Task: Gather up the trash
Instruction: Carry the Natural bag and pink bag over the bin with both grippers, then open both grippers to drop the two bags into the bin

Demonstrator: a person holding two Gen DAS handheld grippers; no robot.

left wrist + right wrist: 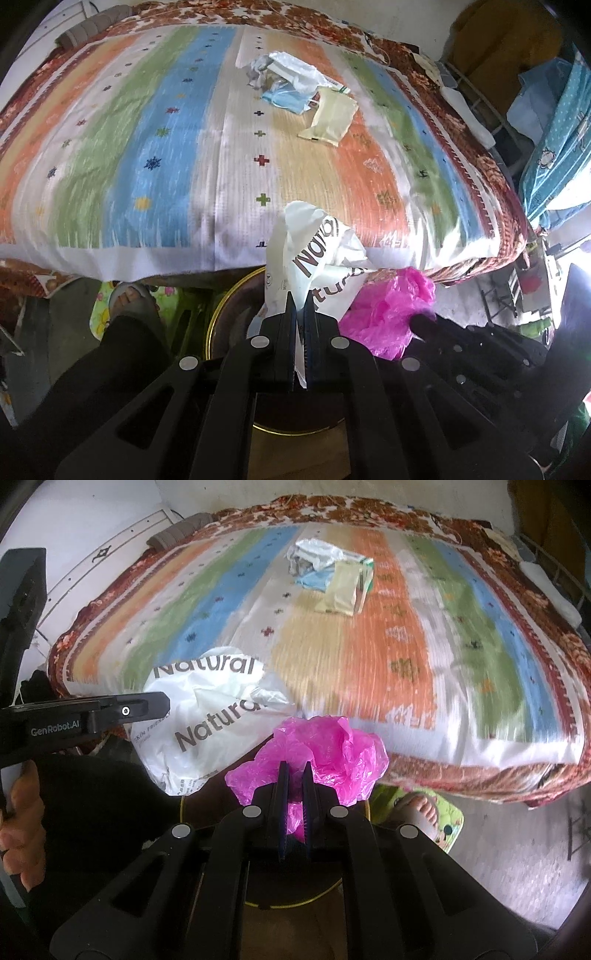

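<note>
My left gripper [300,306] is shut on a white plastic wrapper printed "Natural" [314,254], held over a round brown bin with a gold rim [214,317] in front of the bed. The wrapper also shows in the right wrist view [207,716]. My right gripper [295,775] is shut on a crumpled pink plastic bag [325,749], also over the bin [354,878]. The pink bag shows in the left wrist view [384,306]. More trash lies far back on the bed: a white bag [291,70], a blue mask [284,98] and a pale yellow packet [328,118].
The bed has a striped mat [166,147] over a brown floral blanket [491,173]. A sandalled foot [133,299] stands beside the bin on a green mat [439,812]. Blue cloth and clutter [554,147] sit at the bed's right.
</note>
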